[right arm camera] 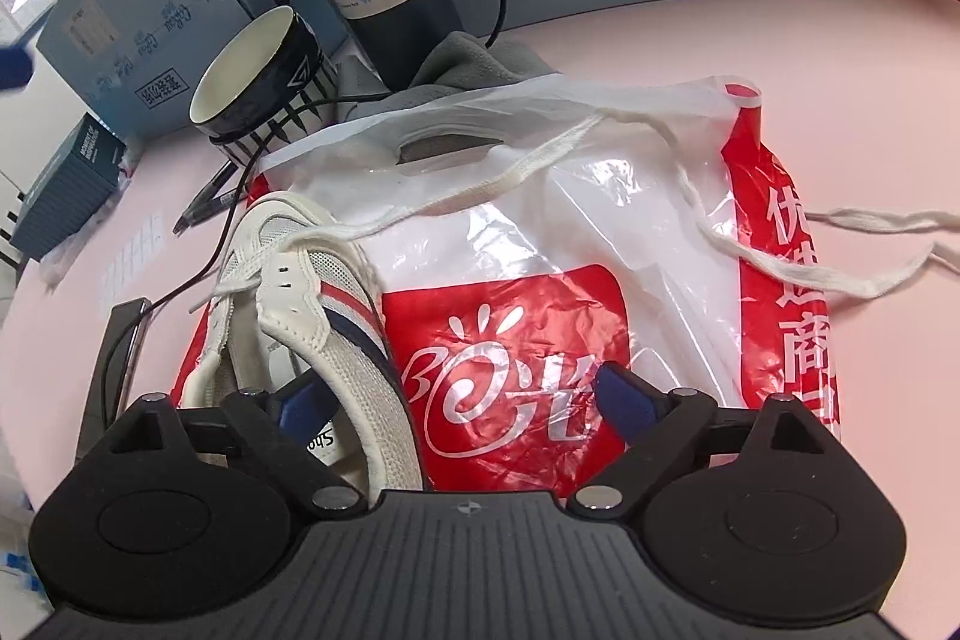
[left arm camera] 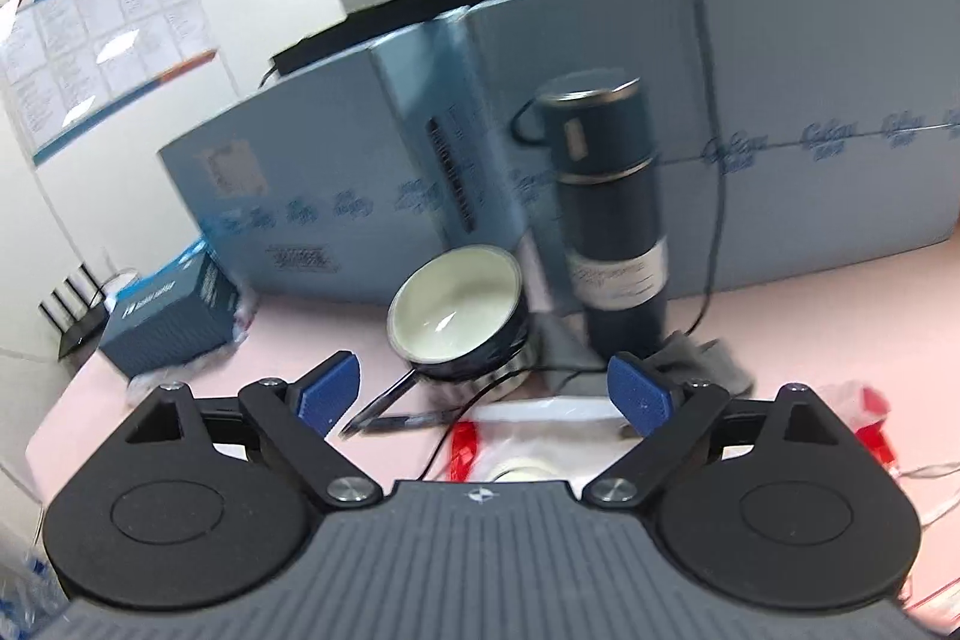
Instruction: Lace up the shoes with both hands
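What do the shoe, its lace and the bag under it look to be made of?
Shoe: off-white mesh panels with smooth, stitched, leather-like trim, probably synthetic. Lace: flat woven fabric, likely cotton, matte and slightly fuzzy. Bag: thin plastic film, glossy, crinkled and partly see-through.

Dark flask (left arm camera: 606, 214), bowl (left arm camera: 456, 307), spread fingers (left arm camera: 330, 388)

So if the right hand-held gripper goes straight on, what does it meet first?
Most likely the red-and-white plastic bag, which lies directly between and ahead of the open right hand-held gripper. The white canvas shoe sits left of that line, though depth is unclear.
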`<state>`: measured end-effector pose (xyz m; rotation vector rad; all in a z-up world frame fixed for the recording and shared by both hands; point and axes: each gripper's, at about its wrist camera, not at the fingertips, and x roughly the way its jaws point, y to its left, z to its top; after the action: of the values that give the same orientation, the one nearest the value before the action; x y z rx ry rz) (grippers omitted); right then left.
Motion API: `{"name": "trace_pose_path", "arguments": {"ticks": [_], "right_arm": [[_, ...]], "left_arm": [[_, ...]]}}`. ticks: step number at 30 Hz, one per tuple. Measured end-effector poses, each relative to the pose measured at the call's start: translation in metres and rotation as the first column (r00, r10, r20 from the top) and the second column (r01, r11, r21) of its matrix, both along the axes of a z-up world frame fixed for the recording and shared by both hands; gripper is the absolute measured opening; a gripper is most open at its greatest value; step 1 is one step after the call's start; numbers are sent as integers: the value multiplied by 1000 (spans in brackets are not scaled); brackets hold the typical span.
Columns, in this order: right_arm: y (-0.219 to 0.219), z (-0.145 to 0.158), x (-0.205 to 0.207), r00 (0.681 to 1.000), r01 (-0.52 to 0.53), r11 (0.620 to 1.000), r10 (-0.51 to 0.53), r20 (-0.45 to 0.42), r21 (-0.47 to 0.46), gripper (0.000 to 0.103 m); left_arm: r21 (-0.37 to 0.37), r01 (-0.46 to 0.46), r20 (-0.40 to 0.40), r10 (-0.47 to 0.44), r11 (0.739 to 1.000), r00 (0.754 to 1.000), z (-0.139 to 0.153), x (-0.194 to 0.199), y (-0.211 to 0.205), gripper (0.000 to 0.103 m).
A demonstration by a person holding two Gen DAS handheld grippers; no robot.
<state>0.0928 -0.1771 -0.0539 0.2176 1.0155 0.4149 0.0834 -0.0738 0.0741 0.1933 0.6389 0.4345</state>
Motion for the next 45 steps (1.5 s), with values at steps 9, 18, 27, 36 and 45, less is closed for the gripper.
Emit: {"name": "trace_pose_path", "arguments": {"ticks": [9,18,27,36,45], "right_arm": [[-7,1,-1,999,37,999,-37,-11,4,92],[-6,5,-2,999,37,999,-37,0,-12,92],[-4,11,-5,999,32,999,-32,18,-7,92],[-3,12,-6,999,35,999,-35,23,6,92],[-4,13,-8,999,41,999,-42,31,16,92]], "left_arm": [[67,-47,-111,54,997,992,-19,-10,16,91],[50,-48,-189,57,998,980,-35,-13,14,91],[52,-45,-196,54,998,979,-35,-14,12,92],[50,-47,-197,55,998,979,-36,-12,13,92],[36,-49,-198,55,998,979,-36,-14,14,96]]}}
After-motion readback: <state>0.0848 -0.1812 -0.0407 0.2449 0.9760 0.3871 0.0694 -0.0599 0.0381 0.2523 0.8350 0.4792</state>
